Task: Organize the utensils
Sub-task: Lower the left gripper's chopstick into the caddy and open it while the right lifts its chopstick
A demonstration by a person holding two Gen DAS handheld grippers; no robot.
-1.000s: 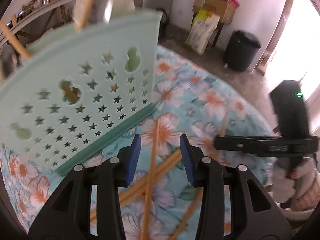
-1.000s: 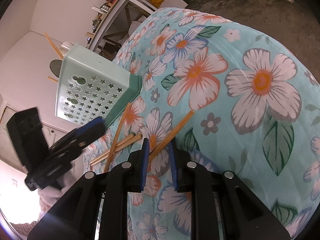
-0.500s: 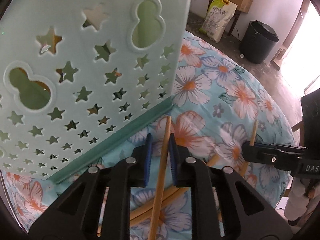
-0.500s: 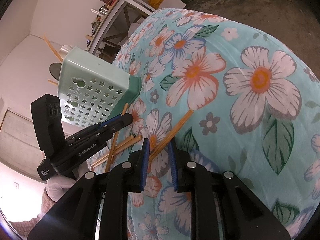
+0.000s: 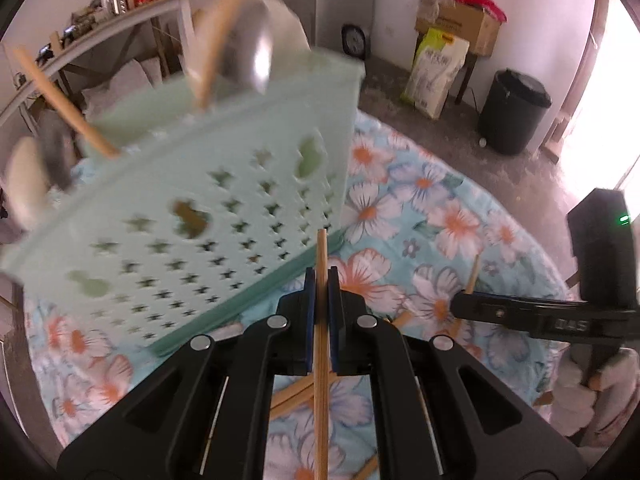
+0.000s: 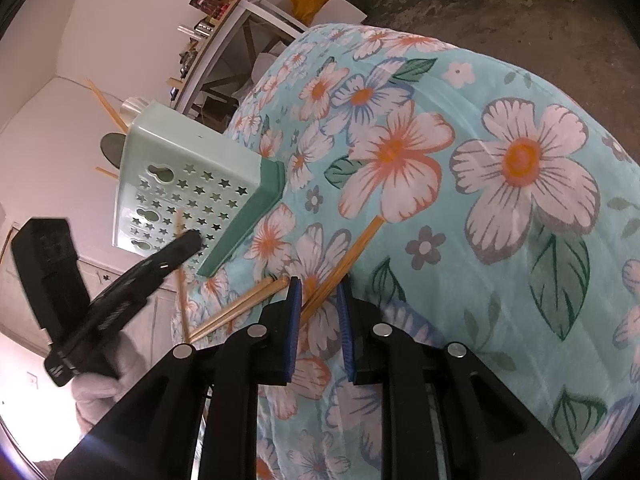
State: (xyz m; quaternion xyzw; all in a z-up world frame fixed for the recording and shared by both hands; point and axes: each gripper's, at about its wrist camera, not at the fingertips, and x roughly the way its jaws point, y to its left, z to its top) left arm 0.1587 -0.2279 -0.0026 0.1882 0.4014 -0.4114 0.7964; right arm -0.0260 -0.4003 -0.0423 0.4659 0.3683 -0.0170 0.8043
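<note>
A mint-green utensil basket (image 5: 200,208) with star cut-outs stands on the floral tablecloth (image 6: 520,160). Chopsticks (image 5: 224,20) and a metal spoon (image 5: 256,52) stick out of its top. My left gripper (image 5: 320,276) is shut on a wooden chopstick (image 5: 321,248), held just in front of the basket's lower edge. From the right wrist view the left gripper (image 6: 192,238) hovers beside the basket (image 6: 188,184). My right gripper (image 6: 319,292) stands low over the cloth, its jaws narrowly apart around another chopstick (image 6: 356,248) that lies there. Two more chopsticks (image 6: 240,304) lie to its left.
The round table's edge drops to the floor on the right. Beyond it stand a black bin (image 5: 514,114), a yellow-and-white sack (image 5: 436,76) and a cardboard box (image 5: 460,28). A cluttered shelf (image 5: 120,16) runs behind the basket. A gloved hand (image 6: 100,384) holds the left gripper.
My left gripper's jaws have shut on the chopstick that lay between them and lifted it off the cloth. The right gripper has stayed in place.
</note>
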